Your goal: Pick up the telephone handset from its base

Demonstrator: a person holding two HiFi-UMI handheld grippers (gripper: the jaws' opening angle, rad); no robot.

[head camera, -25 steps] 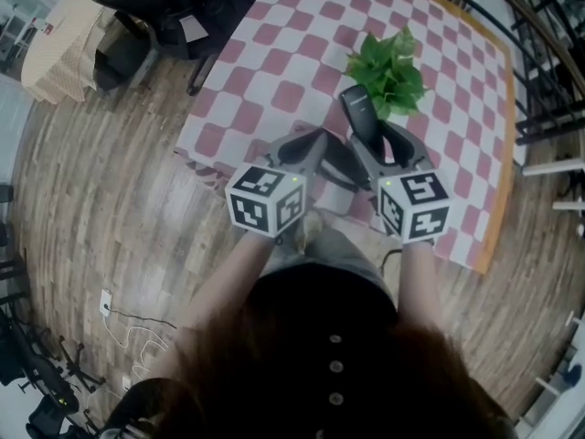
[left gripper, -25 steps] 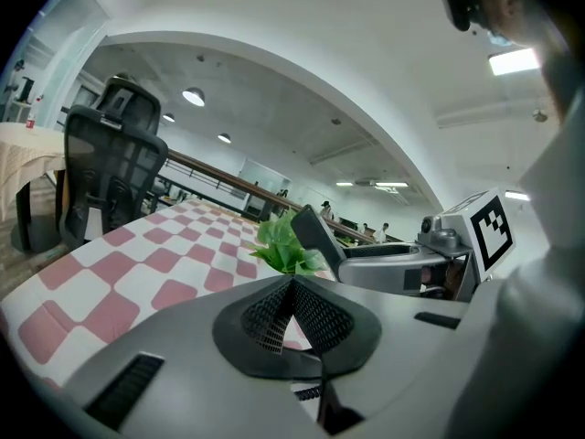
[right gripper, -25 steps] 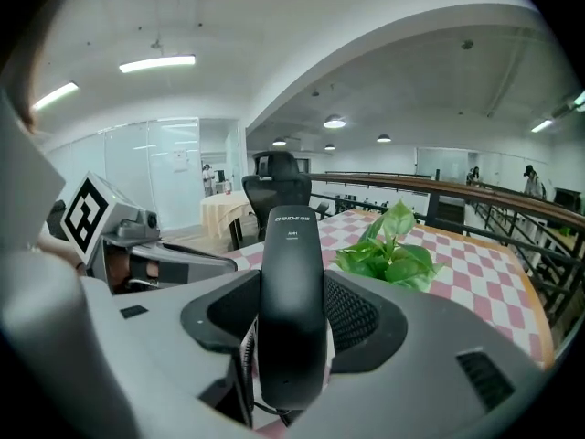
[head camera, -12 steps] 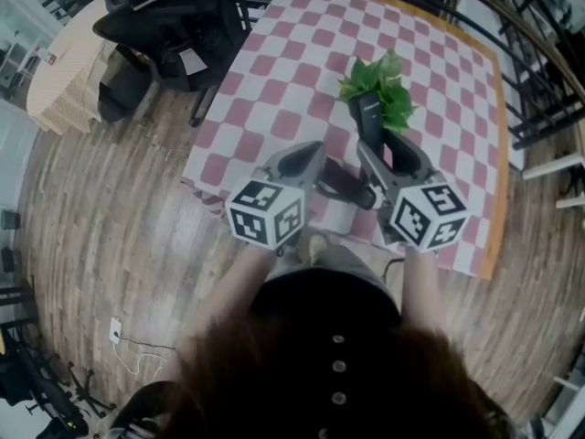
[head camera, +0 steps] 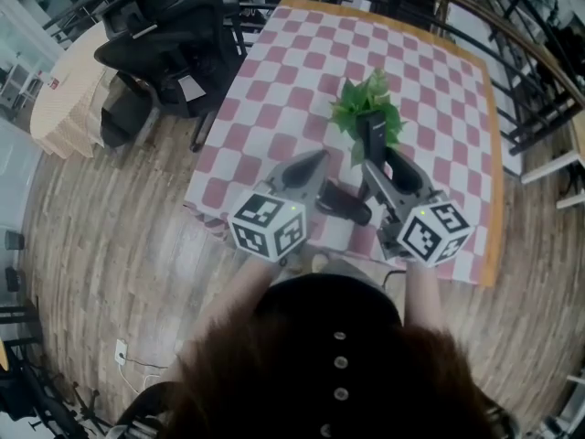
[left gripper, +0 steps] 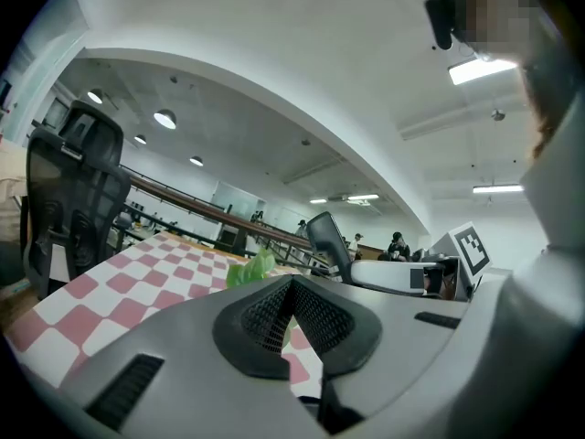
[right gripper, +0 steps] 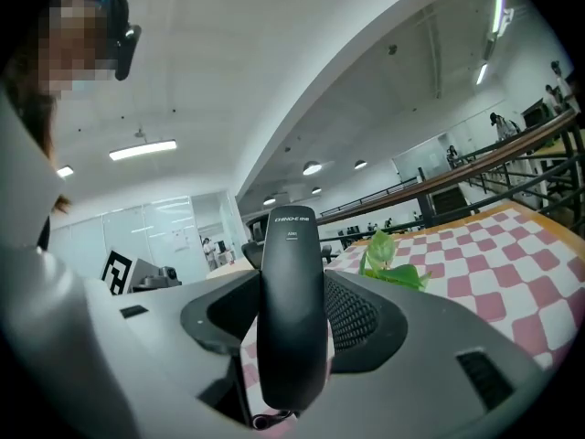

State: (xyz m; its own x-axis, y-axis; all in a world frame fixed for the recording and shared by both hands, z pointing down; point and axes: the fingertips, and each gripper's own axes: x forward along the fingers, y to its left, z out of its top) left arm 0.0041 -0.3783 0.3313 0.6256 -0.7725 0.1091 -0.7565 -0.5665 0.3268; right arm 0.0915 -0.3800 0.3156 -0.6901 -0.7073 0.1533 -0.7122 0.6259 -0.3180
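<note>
My right gripper (head camera: pixel 384 165) is shut on the black telephone handset (head camera: pixel 373 140), which stands upright in the air above the checked table (head camera: pixel 302 71). The right gripper view shows the handset (right gripper: pixel 292 309) clamped between both pads of the right gripper (right gripper: pixel 292 337). The black base (head camera: pixel 344 203) lies on the table near its front edge, between the two grippers and apart from the handset. My left gripper (head camera: pixel 313 160) hovers just left of the base, jaws together and holding nothing. In the left gripper view (left gripper: pixel 292 286) the handset (left gripper: pixel 327 243) rises to the right.
A small green plant (head camera: pixel 364 110) stands on the red-and-white cloth just behind the handset. A black office chair (head camera: pixel 169 39) sits off the table's left side. Railings (head camera: pixel 539 80) run along the right. Wooden floor (head camera: pixel 101 218) surrounds the table.
The right gripper has carried the handset a little further over the table, towards the plant and away from the base. The left gripper has stayed beside the base.
</note>
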